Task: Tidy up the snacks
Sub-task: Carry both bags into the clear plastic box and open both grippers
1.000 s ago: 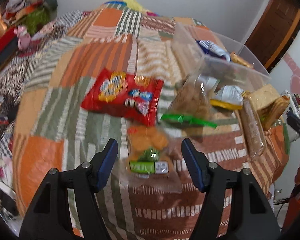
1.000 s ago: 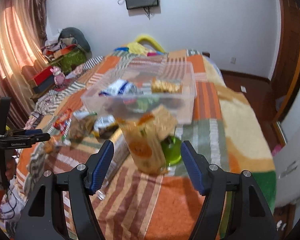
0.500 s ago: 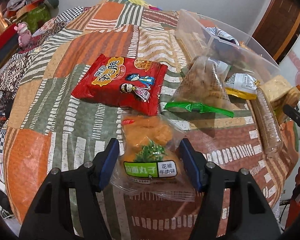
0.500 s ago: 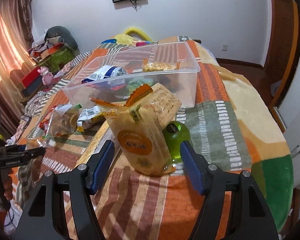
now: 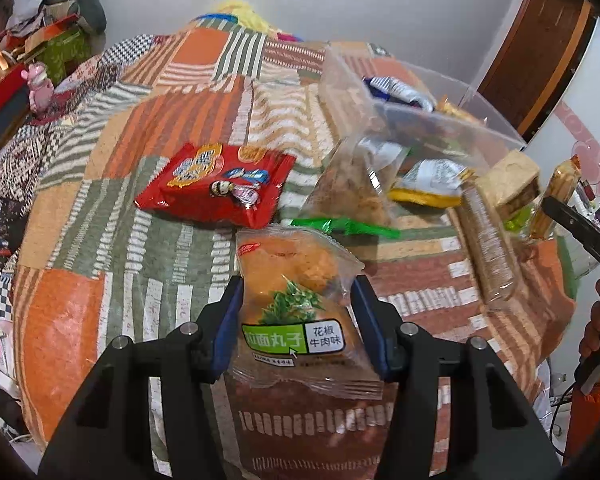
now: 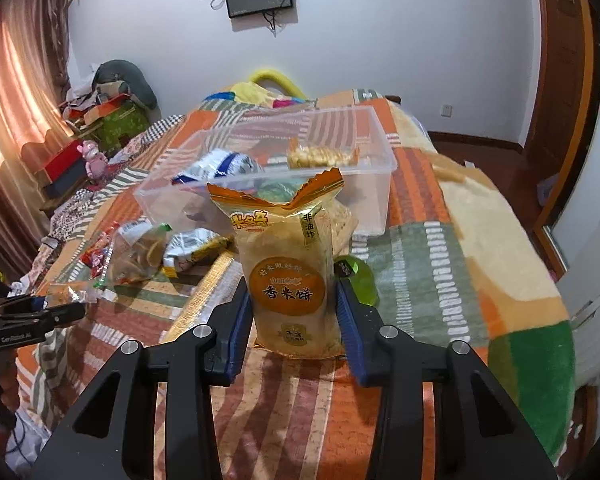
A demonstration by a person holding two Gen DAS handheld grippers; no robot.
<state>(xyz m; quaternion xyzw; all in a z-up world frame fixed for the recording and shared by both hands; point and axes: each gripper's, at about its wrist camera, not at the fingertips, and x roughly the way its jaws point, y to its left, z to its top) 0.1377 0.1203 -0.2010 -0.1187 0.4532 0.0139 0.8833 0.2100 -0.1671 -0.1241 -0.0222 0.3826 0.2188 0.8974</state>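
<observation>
An orange snack bag with a green label (image 5: 292, 340) sits between the pads of my left gripper (image 5: 297, 292). The jaws are closing and both pads press its sides. My right gripper (image 6: 292, 292) is closing on an upright golden rice-cracker bag (image 6: 286, 240), pads against both edges. Behind stands the clear plastic bin (image 6: 380, 184) with several snacks inside, also in the left wrist view as the bin (image 5: 340, 80). On the patchwork blanket lie a red snack packet (image 5: 216, 184) and a clear bag with a green seal (image 5: 352, 188).
A long cracker sleeve (image 5: 488, 248), a yellow-edged packet (image 5: 428, 184) and a green round container (image 6: 360, 280) lie near the bin. The bed's edge drops off to the right (image 6: 540, 320). Clutter and curtains line the far left wall (image 6: 100, 120).
My left gripper moved forward around the orange bag and its jaws narrowed onto it. My right jaws closed in on the rice-cracker bag, which now stands straighter between the pads.
</observation>
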